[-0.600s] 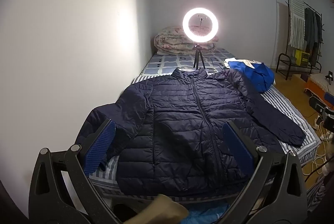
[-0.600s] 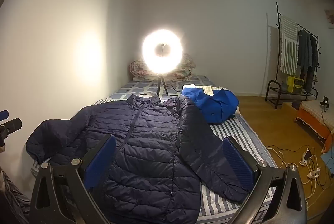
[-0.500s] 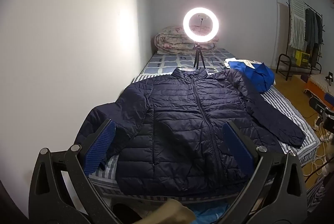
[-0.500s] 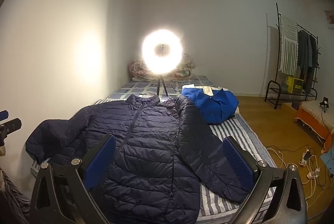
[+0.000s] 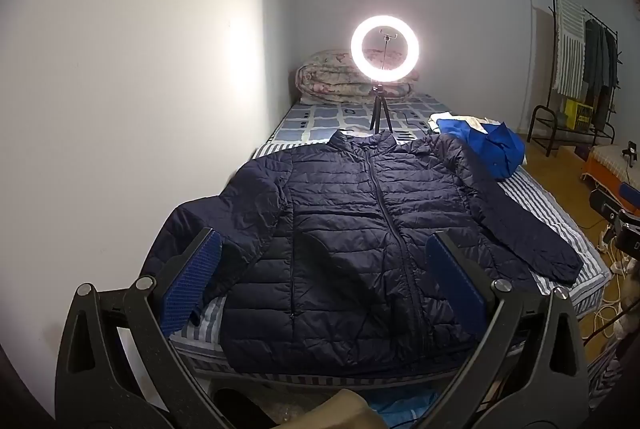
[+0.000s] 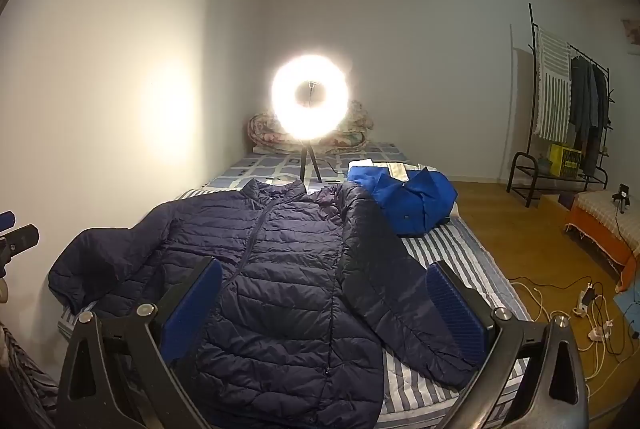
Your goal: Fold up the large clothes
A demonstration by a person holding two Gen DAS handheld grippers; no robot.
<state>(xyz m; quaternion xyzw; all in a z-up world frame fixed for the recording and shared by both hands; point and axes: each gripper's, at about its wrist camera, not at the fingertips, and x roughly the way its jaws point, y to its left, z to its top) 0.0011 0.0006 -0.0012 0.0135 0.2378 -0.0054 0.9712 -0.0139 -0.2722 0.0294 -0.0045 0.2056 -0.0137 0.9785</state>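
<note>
Almost nothing is changed from a moment ago: the navy puffer jacket [image 5: 360, 237] is left spread flat on the bed [image 6: 460, 249]. Both the left hand-held gripper [image 5: 324, 281] and right hand-held gripper [image 6: 324, 301] are held released above it, so folding is judged not yet begun.

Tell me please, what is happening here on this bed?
A person holds a hand-held gripper in each hand, above the near end of the bed. A dark puffer jacket lies spread flat on it, zipped, with both sleeves out to the sides. The left hand-held gripper and the right hand-held gripper are both open and hold nothing. No fold is made yet. A blue garment lies further back, near a lit ring light.
</note>
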